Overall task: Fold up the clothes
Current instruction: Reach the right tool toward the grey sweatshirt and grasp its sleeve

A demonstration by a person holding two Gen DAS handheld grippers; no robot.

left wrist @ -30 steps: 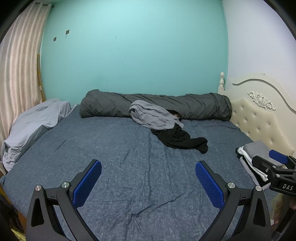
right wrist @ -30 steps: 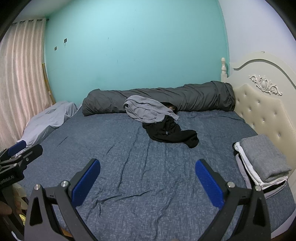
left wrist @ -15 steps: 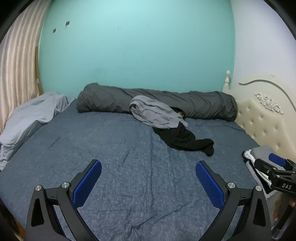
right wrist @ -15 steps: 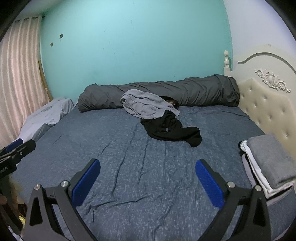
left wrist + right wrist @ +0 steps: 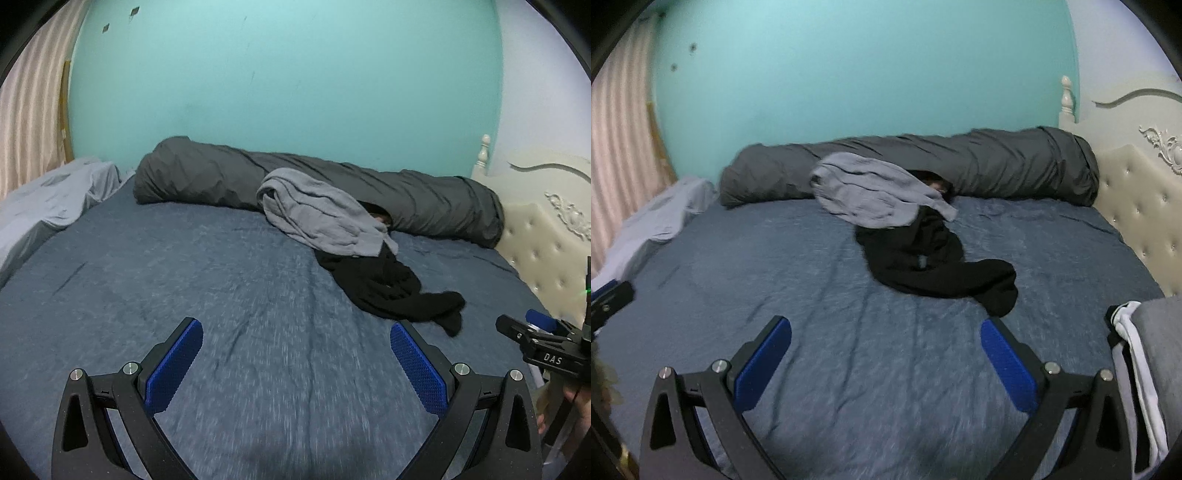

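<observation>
A crumpled black garment (image 5: 391,291) (image 5: 931,262) lies on the blue bed sheet (image 5: 221,280) (image 5: 775,258), partly under a rumpled grey garment (image 5: 325,214) (image 5: 871,192) that leans on the rolled duvet. My left gripper (image 5: 295,350) is open over bare sheet, short and left of the black garment. My right gripper (image 5: 886,350) is open too, and its right fingertip (image 5: 993,332) is just short of the black garment's near end. A stack of folded clothes (image 5: 1145,350) sits at the right edge of the right wrist view.
A dark grey rolled duvet (image 5: 424,199) (image 5: 997,162) lies along the teal wall. A pale grey pillow (image 5: 44,199) (image 5: 657,218) is at the left, a cream tufted headboard (image 5: 546,243) (image 5: 1137,206) at the right, a curtain (image 5: 29,122) far left.
Both grippers have moved forward over the bed toward the black and grey garments, which look nearer and larger. Both stay open and empty.
</observation>
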